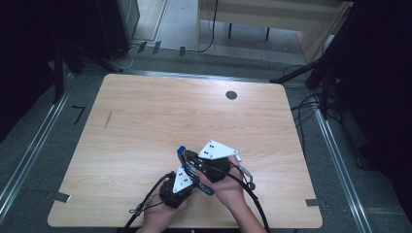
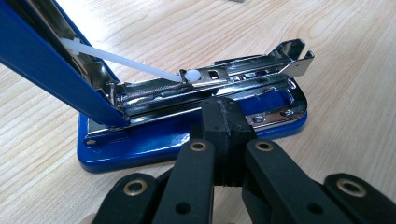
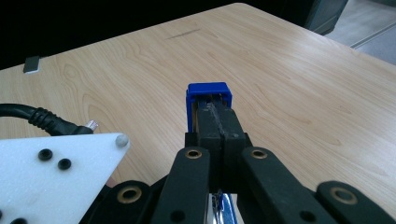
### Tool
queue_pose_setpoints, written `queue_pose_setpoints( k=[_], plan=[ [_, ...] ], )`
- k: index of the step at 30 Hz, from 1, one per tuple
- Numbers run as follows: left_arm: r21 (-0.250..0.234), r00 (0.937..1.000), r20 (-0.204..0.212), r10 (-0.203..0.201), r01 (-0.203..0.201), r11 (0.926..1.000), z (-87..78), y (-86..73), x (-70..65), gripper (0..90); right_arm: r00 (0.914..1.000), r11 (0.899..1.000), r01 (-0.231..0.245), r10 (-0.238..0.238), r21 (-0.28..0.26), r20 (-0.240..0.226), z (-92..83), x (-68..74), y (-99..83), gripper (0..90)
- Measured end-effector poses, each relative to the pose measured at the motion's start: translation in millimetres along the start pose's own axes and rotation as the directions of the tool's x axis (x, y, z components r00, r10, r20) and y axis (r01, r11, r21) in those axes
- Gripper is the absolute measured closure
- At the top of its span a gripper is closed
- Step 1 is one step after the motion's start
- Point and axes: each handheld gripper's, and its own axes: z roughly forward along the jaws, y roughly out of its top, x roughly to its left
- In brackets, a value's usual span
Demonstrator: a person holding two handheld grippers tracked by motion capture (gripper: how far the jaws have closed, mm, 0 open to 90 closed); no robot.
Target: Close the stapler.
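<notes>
A big wooden table (image 1: 145, 126) held everything. A blue stapler (image 2: 187, 140) sat near its front edge, by the person's hands. Its blue lid (image 2: 42, 60) was swung up and open, so the shiny metal track (image 2: 219, 84) inside showed, with a white rod (image 2: 126, 63) running along it. The left gripper (image 2: 223, 116) was closed, its black tips pressed together, right against the side of the stapler's track. The right gripper (image 3: 219, 123) was closed on the raised lid, near its blue end.
</notes>
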Motion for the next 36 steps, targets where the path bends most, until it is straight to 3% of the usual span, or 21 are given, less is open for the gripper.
queue_pose_setpoints(
  k=[20, 36],
  plan=[
    [0.001, 1.0, -0.003, 0.002, -0.002, 1.0, -0.1, 0.1, -0.4, 90.0, 0.9993, 0.999, 0.035, -0.035, 0.025, -0.01, 19.7, -0.8, 4.5, 90.0],
    [0.002, 1.0, -0.003, 0.004, -0.004, 1.0, -0.2, 0.0, -0.5, 90.0, 0.999, 0.999, 0.032, -0.031, 0.04, -0.033, 35.8, -2.9, 3.1, 90.0]
  ],
)
